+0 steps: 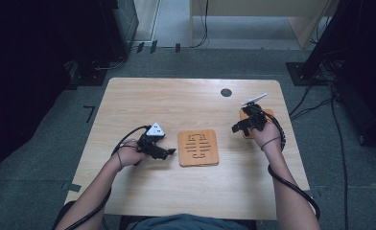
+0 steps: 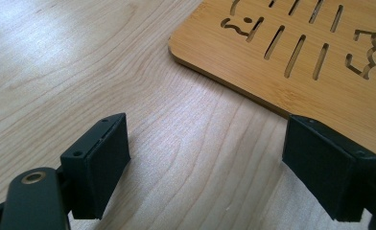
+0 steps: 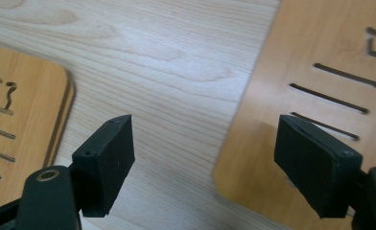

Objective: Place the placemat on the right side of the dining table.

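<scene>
on the table [image 1: 143,96], each open, empty tool, left [image 1: 169,152] and right [image 1: 238,127], hovers just beside its own wooden trivet, centre [image 1: 198,148] and right [image 3: 320,48].

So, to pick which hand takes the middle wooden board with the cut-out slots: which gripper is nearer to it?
Left. The left gripper sits just beside the middle board's left edge, jaws open. The right gripper is farther off, over the other board.
</scene>
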### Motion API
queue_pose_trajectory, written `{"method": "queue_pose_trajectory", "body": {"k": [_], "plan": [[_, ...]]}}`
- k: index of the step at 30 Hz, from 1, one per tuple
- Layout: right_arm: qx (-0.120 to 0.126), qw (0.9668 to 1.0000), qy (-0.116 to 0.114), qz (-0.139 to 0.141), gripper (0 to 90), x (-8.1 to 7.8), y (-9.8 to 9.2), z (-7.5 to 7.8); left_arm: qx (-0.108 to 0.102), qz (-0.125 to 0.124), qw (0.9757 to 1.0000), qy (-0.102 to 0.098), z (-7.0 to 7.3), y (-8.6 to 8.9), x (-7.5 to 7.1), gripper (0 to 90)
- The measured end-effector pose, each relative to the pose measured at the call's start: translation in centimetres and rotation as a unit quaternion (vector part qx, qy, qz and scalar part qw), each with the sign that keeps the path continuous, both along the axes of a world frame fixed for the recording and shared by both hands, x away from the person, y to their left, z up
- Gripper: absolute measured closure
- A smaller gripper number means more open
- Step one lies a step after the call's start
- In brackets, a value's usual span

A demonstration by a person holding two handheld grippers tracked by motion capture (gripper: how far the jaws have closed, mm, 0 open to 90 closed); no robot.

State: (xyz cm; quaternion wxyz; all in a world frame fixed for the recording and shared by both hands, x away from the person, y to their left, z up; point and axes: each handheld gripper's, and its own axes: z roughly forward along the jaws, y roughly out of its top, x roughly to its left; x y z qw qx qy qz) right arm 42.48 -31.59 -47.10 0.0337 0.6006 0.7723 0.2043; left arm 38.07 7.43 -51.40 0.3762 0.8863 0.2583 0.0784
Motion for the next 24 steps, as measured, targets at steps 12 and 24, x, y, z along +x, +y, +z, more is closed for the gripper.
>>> {"method": "queue_pose_trajectory", "body": {"k": [12, 24], "plan": [[-0.006, 0.9992, 0.002, 0.039, 21.8, -0.3, 2.9, -0.3, -0.001, 0.000, 1.0000, 0.000, 0.0, 0.0, 0.0, 15.5], [-0.009, 0.9971, -0.003, 0.075, 21.8, -0.7, 5.2, -0.3, -0.002, 0.000, 1.0000, 0.000, 0.0, 0.0, 0.0, 15.5]]}}
